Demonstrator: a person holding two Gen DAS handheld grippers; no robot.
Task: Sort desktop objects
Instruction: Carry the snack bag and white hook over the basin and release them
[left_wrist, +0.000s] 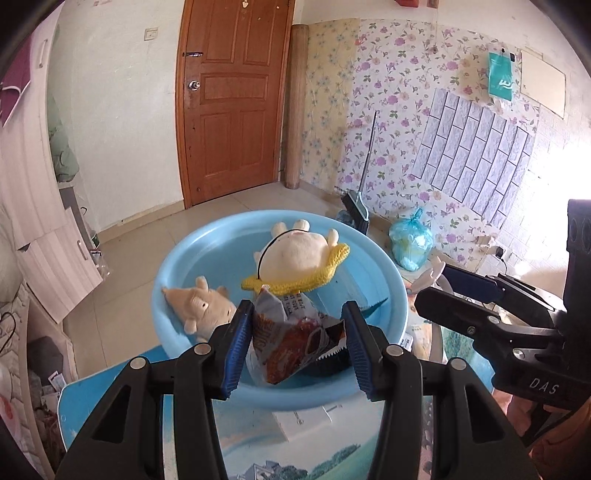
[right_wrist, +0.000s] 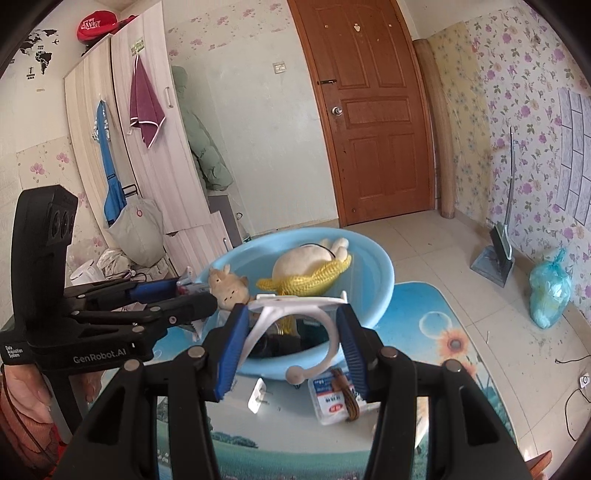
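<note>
A light blue basin (left_wrist: 207, 254) (right_wrist: 373, 280) stands on the table and holds a round cream plush with a yellow knitted band (left_wrist: 299, 258) (right_wrist: 306, 269) and a beige plush animal (left_wrist: 203, 306) (right_wrist: 229, 288). My left gripper (left_wrist: 295, 339) is shut on a crinkled snack packet (left_wrist: 291, 343) and holds it over the basin's near rim. My right gripper (right_wrist: 291, 343) is shut on a white plastic hanger-shaped piece (right_wrist: 295, 306) just before the basin. The right gripper also shows in the left wrist view (left_wrist: 458, 295), and the left gripper in the right wrist view (right_wrist: 177, 299).
On the table (right_wrist: 280, 454) before the basin lie a small white clip (right_wrist: 258, 397) and a white packet with a brown strap (right_wrist: 332, 398). A white paper (left_wrist: 303, 417) lies under the basin's edge. A blue floor mat (right_wrist: 436, 317), dustpan (right_wrist: 495, 258) and blue bag (right_wrist: 550, 295) are beyond.
</note>
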